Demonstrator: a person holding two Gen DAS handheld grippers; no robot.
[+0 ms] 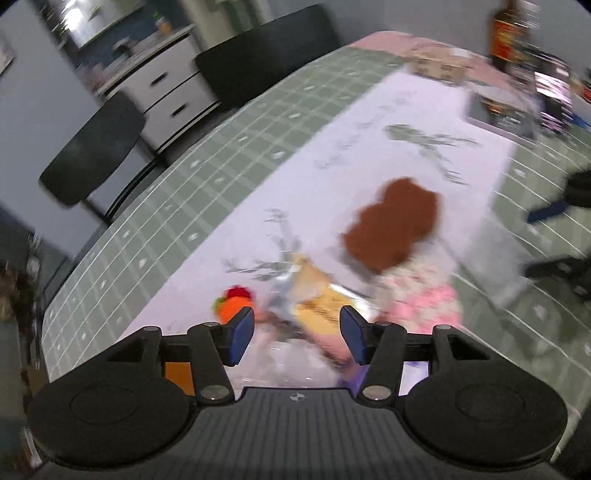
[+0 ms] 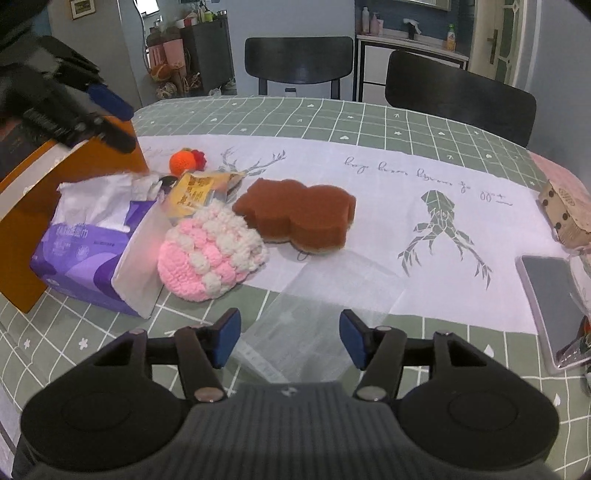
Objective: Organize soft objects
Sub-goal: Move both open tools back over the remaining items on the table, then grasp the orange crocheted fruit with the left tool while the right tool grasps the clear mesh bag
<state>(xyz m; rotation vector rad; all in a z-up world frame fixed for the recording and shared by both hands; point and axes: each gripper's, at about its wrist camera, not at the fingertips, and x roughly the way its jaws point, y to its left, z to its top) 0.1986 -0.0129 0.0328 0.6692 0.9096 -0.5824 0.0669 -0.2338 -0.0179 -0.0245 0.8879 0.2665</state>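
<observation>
One yellow packet (image 2: pixel 190 195), half hidden, print unreadable

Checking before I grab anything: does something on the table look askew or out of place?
Yes. The brown sponge leans tilted, one end propped on the pink crocheted piece. A yellow packet lies wedged among the soft items beside the tissue pack, whose tissues bulge out. Nothing looks spilled.

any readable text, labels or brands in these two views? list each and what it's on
None reads clearly.
Table runner: cursive script line, not legible.
Purple tissue pack: white printed characters, too small to read.
Yellow packet: dark print, blurred.
Cardboard box: printed marks, unreadable.
Bottle in the left wrist view: label blurred.
</observation>
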